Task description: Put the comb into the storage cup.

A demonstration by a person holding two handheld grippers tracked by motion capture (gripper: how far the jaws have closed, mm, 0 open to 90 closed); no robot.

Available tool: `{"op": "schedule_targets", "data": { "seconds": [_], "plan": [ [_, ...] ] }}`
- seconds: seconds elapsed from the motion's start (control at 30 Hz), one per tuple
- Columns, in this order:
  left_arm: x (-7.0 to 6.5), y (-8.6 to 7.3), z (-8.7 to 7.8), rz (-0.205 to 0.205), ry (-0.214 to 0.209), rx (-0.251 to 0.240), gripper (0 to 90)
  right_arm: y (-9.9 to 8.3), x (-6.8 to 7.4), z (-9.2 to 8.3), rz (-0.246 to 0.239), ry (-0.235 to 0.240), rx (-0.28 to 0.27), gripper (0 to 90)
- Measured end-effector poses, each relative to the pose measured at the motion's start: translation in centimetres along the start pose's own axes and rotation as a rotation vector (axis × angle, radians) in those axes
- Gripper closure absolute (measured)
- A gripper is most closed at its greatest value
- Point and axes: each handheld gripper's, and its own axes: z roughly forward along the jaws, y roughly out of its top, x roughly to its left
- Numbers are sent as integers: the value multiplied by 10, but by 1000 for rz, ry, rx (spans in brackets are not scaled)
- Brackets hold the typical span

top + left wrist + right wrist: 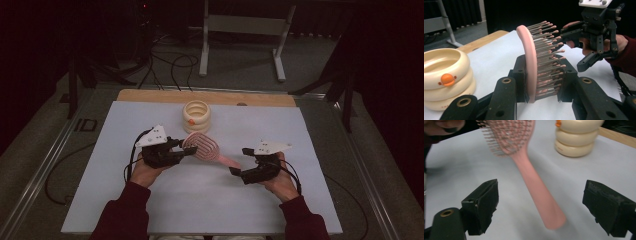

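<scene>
A pink hairbrush (202,146) is held above the white table sheet, its handle pointing right. My left gripper (189,150) is shut on the brush's head; in the left gripper view the pink rim and its bristles (530,57) are clamped between the jaws of the left gripper (544,72). My right gripper (239,161) stands open at the handle's end. In the right gripper view the handle (536,187) runs between the wide-apart pads of the right gripper (544,196), touching neither. The right gripper (571,50) also appears across from the bristles.
A cream ringed container (196,116) with an orange knob stands behind the brush near the far edge. The white sheet (200,200) covers a wooden table (150,95). Beyond it, a metal stand (240,25) and cables lie on the floor.
</scene>
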Motion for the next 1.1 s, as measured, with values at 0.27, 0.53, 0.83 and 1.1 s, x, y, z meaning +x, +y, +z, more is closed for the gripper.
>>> {"op": "schedule_targets", "data": {
  "seconds": [0.27,0.53,0.83,1.1],
  "plan": [
    [0,6,-5,-1,31,12,671,-6,1,-5,3,-115,10,99],
    [0,11,-12,-1,53,17,671,-7,6,-11,5,-199,-21,97],
    [2,15,-19,-15,83,30,671,-19,1,-19,44,-232,-42,97],
    [3,19,-23,-7,99,34,671,-35,-3,-29,80,-276,-53,94]
  ]
}}
